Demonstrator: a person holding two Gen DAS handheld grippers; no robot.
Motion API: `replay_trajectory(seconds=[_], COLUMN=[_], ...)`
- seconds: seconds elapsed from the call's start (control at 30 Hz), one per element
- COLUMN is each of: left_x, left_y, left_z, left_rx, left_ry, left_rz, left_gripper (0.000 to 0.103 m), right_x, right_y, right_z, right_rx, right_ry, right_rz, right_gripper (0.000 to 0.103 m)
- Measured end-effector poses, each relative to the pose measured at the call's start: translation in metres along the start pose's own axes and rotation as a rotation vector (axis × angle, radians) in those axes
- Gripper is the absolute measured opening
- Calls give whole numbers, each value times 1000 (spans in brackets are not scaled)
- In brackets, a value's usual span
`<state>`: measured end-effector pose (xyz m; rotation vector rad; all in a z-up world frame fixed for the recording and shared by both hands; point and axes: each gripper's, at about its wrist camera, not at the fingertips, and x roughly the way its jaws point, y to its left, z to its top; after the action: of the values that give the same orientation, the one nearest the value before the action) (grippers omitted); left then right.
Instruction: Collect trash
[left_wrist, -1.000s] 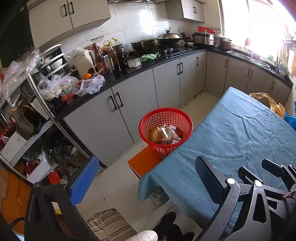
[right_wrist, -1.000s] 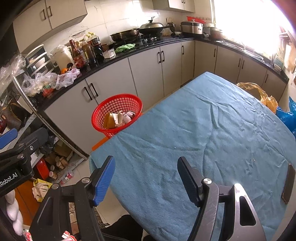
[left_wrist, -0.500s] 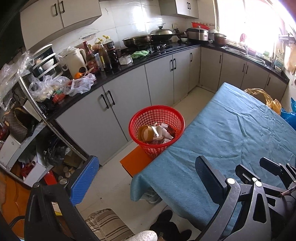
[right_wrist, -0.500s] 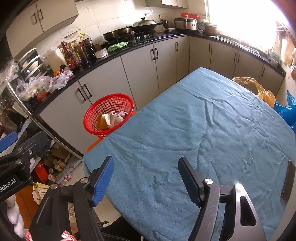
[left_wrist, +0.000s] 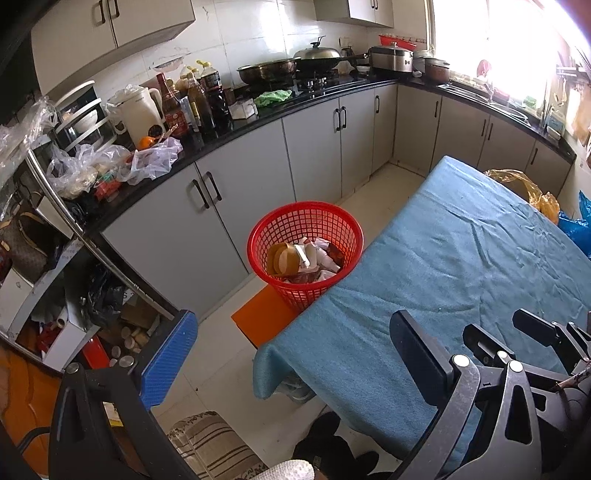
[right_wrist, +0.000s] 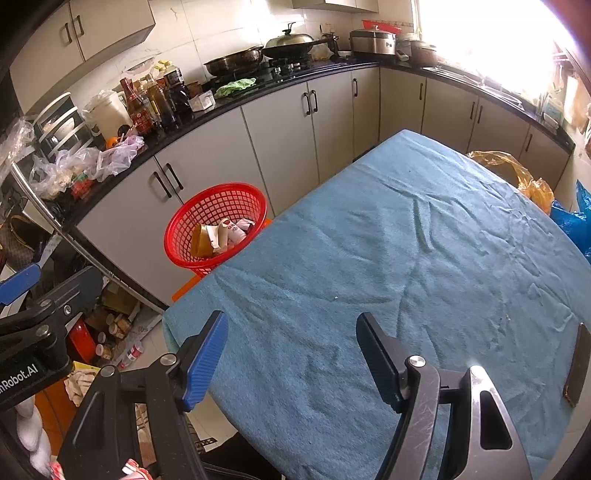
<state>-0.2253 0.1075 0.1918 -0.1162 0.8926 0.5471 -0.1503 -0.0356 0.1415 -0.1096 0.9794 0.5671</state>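
A red mesh basket (left_wrist: 306, 225) (right_wrist: 216, 206) stands on an orange stool (left_wrist: 264, 320) at the left corner of the blue-covered table (right_wrist: 406, 258) (left_wrist: 461, 258). Crumpled paper, cups and wrappers (left_wrist: 303, 258) (right_wrist: 221, 236) lie inside it. My left gripper (left_wrist: 291, 354) hangs open over the floor and the table's near corner, with nothing between its fingers. My right gripper (right_wrist: 291, 350) hovers open above the near part of the cloth, also holding nothing. The left gripper (right_wrist: 33, 295) shows at the left edge of the right wrist view.
A dark phone (right_wrist: 576, 363) lies at the table's right edge. Yellow (right_wrist: 517, 173) and blue bags (right_wrist: 572, 218) sit beyond the far side. Grey cabinets (left_wrist: 258, 177) under a cluttered black counter (left_wrist: 192, 144) run along the left and back. A shelf of clutter (left_wrist: 74, 295) stands at left.
In both views the basket and table have drifted left and the scene has shifted slightly. Both grippers stay open and empty.
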Motion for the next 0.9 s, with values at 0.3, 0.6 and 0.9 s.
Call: replay_trajectory(seconds=[0.3,0.6,0.9], left_x=[6,7,4], left_y=[1,5,9], left_z=[-1,-3,-11], left_rx=[-6,-11,-26], left_ry=[20,26,30], left_rz=[-19,-27,-34], left_gripper=[103,103,103], right_x=[4,5,2], right_y=[3,6,13], right_z=[1,-1,-4], right_rx=[4,8,-4], right_ry=[9,15,14], right_rz=[-3,-5,-6], right_gripper=[77,77,78])
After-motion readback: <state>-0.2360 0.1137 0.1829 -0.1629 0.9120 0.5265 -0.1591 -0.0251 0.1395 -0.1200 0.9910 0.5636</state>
